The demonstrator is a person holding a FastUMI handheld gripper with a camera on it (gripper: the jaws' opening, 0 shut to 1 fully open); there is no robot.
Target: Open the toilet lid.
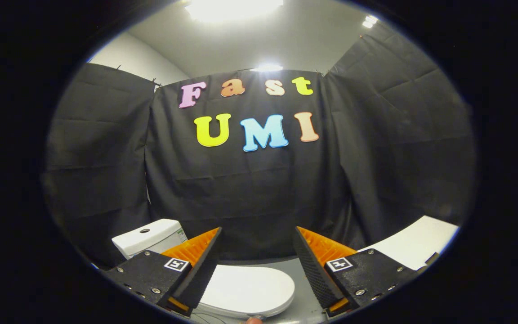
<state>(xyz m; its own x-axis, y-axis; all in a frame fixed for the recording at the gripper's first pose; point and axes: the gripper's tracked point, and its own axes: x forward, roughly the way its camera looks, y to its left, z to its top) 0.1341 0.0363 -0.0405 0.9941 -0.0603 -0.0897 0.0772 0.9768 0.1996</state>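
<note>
Two fingers point(257, 263) spread wide apart, nothing pinched between them, both tilted slightly outward. Each finger has a ribbed inner pad point(313, 270) and a small square marker tag point(176, 264) on its mount.

White glossy oval toilet lid point(250, 290) sits low between the fingers, about 6 o'clock from the gap's centre, lying flat and closed over the bowl. Left finger covers the lid's left edge; no contact visible, lid looks below and beyond the tips. Lid's rounded front end points toward 3 o'clock, ending short of the right finger.

White ceramic toilet tank point(149, 238) with a round flush button on top stands at 9 o'clock of the lid, just behind the left finger, partly hidden by it.

Grey floor point(301, 301) shows between lid and right finger.

White flat slab-like surface point(414, 243) at 3 o'clock, beyond the right finger, edge curving away; cannot tell what it belongs to.

Black wrinkled cloth wall point(250, 193) fills the background at 12 o'clock, hung in panels. Above it a pale ceiling with a bright ceiling light point(234, 8).

Small pinkish blob point(254, 320) at the lowest point below the lid, too small to identify.
</note>
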